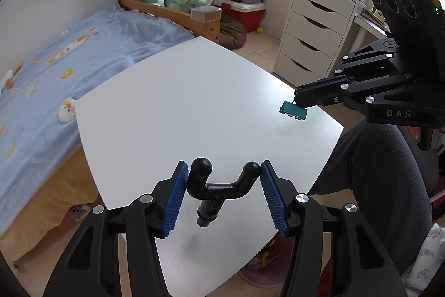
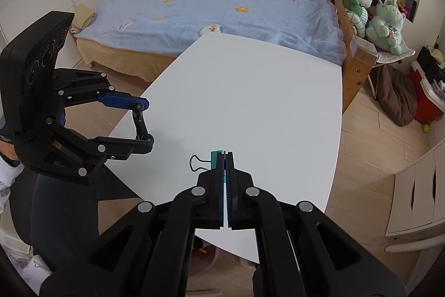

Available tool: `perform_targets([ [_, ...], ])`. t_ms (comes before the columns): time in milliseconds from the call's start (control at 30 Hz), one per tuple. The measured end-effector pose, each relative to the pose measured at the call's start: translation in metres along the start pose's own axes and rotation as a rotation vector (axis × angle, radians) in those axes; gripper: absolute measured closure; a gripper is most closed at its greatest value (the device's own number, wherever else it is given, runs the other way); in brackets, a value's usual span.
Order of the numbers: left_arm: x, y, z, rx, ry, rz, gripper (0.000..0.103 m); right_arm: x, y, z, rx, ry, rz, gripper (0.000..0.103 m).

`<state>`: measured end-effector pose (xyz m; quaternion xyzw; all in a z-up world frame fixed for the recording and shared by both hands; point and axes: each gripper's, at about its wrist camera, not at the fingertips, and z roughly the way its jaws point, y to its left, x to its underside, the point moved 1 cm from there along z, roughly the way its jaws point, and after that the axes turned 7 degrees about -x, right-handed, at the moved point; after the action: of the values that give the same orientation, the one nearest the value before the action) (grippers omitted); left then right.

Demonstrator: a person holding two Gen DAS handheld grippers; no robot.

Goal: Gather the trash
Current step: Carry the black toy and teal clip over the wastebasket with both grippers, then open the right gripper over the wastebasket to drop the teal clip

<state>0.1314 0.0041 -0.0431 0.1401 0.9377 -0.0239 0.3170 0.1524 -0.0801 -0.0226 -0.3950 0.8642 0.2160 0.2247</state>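
A: What does the left gripper [image 1: 224,174] hold?

B: A black Y-shaped plastic piece [image 1: 219,185]. Its two rounded tips sit between the blue pads [image 1: 175,199], which press on them from both sides. It hangs just above the near edge of the white table [image 1: 194,102].

A: And the right gripper [image 2: 225,157]?

B: Its jaws are pressed together on a teal binder clip [image 2: 216,159], lifted over the table's edge. The clip's wire loop sticks out to the left.
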Motion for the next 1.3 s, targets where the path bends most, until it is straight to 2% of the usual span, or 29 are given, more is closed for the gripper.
perform_targets([
  [400,0.008,-0.017,-0.039,-0.002,-0.043,-0.001,0.051,0.012,0.021,-0.019,-0.023,-0.034,-0.028,0.102],
  [700,0.027,-0.038,-0.064,0.035,-0.078,0.001,0.051,0.046,0.054,-0.044,-0.062,-0.050,-0.074,0.102],
  [1067,0.057,-0.056,-0.082,0.061,-0.102,-0.020,0.051,0.090,0.083,-0.040,-0.128,0.007,-0.094,0.102],
  [1300,0.072,-0.056,-0.085,0.067,-0.092,-0.042,0.051,0.105,0.092,-0.031,-0.184,0.038,-0.097,0.102],
])
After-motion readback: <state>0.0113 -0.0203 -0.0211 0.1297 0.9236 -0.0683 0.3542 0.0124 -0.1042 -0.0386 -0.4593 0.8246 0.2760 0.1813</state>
